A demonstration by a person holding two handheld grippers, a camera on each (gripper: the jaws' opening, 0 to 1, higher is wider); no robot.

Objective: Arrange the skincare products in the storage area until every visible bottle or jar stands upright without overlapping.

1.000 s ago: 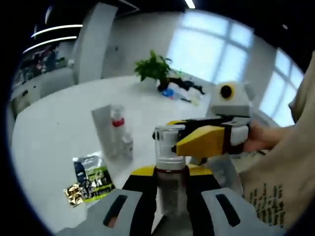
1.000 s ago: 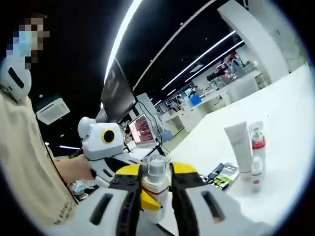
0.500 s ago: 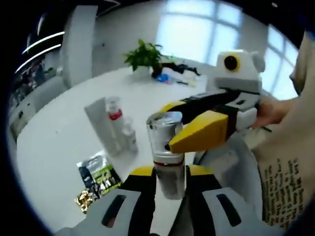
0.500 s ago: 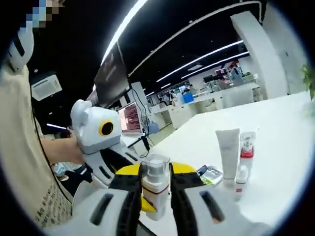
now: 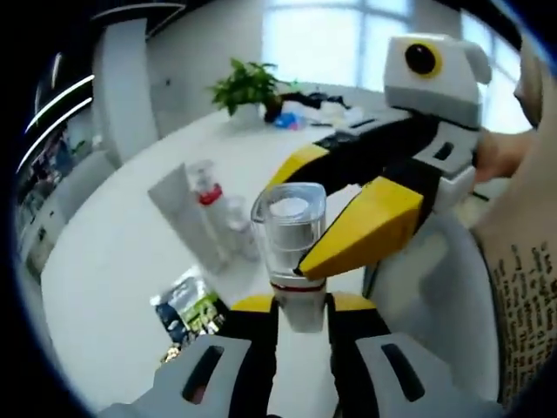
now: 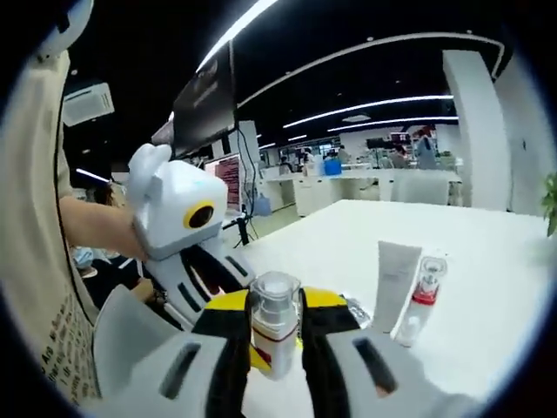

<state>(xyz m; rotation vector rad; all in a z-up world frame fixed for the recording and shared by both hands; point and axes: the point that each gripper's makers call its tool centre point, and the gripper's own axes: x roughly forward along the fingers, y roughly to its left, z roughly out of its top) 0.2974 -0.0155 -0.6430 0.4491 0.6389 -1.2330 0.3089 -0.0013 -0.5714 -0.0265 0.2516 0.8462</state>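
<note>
Bottle [image 5: 291,261] with clear cap, red band, clamped by left gripper [image 5: 300,318] and right gripper [image 6: 275,335].

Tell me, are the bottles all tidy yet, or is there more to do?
Partly. Done: a white tube, a red-collared bottle and a small clear bottle already stand upright together on the white table. In hand: a clear-capped pump bottle is held up in the air between the left hand-held gripper and the right hand-held gripper. Left: standing it on the table beside the others, not overlapping them.
</note>
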